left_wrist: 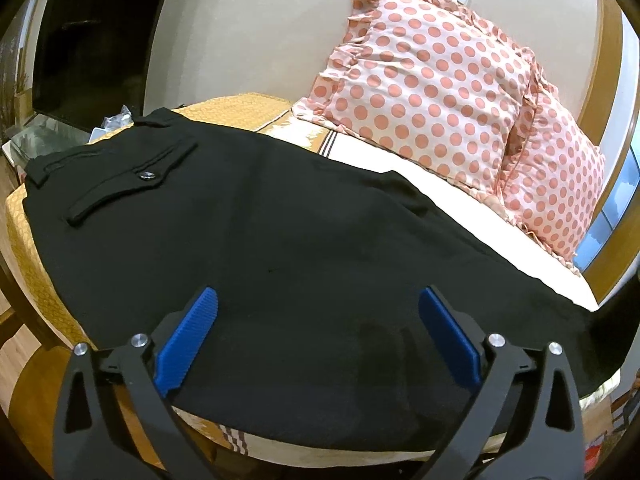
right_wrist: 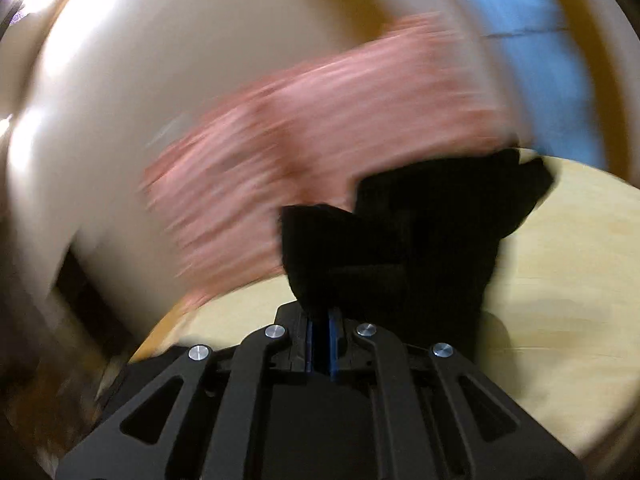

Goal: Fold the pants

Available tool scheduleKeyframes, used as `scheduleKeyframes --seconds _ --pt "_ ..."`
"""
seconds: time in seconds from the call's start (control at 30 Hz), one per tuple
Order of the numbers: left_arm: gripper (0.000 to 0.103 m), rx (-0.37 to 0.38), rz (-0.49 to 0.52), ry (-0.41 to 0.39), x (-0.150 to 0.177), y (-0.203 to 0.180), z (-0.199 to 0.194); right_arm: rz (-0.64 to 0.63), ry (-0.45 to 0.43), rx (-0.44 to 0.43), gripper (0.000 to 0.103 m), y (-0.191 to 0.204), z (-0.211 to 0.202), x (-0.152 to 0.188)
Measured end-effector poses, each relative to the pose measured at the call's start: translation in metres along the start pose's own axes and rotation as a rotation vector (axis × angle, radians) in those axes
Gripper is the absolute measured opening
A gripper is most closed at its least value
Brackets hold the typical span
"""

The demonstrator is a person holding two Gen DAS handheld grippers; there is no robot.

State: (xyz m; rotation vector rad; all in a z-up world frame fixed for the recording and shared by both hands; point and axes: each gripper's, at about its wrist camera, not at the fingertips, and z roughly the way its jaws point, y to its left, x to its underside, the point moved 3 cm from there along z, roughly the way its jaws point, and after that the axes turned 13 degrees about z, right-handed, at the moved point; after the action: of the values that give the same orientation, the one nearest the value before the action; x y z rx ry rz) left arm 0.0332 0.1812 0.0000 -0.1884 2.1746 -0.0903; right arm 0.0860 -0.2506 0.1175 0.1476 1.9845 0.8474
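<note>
Black pants (left_wrist: 280,232) lie spread across the bed, waistband and a buttoned back pocket (left_wrist: 132,180) at the far left, legs running right. My left gripper (left_wrist: 318,308) is open, its blue pads wide apart just above the near part of the pants, holding nothing. In the right wrist view my right gripper (right_wrist: 322,320) is shut on a bunch of black pants fabric (right_wrist: 400,248), lifted above the cream bed surface (right_wrist: 560,280). That view is strongly motion-blurred.
Two pink polka-dot pillows (left_wrist: 432,80) lean on the wall at the head of the bed; they show as a pink blur (right_wrist: 320,128) in the right wrist view. An orange quilted cover (left_wrist: 32,248) lies under the waistband. A dark cabinet (left_wrist: 88,40) stands far left.
</note>
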Motion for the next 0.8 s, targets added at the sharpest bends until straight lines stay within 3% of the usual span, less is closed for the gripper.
scheduleKeyframes --seconds 0.07,0.17,0.23,0.33,0.5,0.63,0.67,0.77,0.8 --pt "0.101 -0.003 -0.004 -0.005 0.0 0.0 0.0 -0.101 0.185 -0.086 0.006 0.042 0.047 0.041" --pt "0.101 -0.001 -0.005 -0.011 0.001 0.0 -0.001 -0.178 0.468 -0.085 0.005 0.064 0.107 0.114" --pt "0.101 0.009 -0.008 -0.015 0.002 0.001 -0.002 -0.175 0.544 -0.068 0.005 0.063 0.123 0.139" --pt "0.101 0.028 -0.012 -0.022 0.002 0.003 -0.004 -0.183 0.52 -0.057 0.005 0.066 0.127 0.134" --pt "0.101 0.029 -0.005 -0.031 0.002 0.002 -0.004 -0.156 0.364 -0.049 0.005 0.082 0.123 0.105" --pt "0.1 0.054 -0.05 -0.055 0.002 0.007 -0.015 -0.376 0.519 -0.005 0.008 0.1 0.138 0.157" --pt "0.1 0.067 -0.076 -0.071 0.001 0.012 -0.021 -0.428 0.524 0.001 0.012 0.102 0.136 0.166" --pt "0.1 0.038 -0.15 -0.146 -0.001 0.036 -0.047 -0.485 0.562 -0.092 0.045 0.116 0.122 0.177" --pt "0.1 0.011 -0.174 -0.167 -0.002 0.047 -0.056 -0.475 0.558 -0.137 0.046 0.119 0.118 0.173"
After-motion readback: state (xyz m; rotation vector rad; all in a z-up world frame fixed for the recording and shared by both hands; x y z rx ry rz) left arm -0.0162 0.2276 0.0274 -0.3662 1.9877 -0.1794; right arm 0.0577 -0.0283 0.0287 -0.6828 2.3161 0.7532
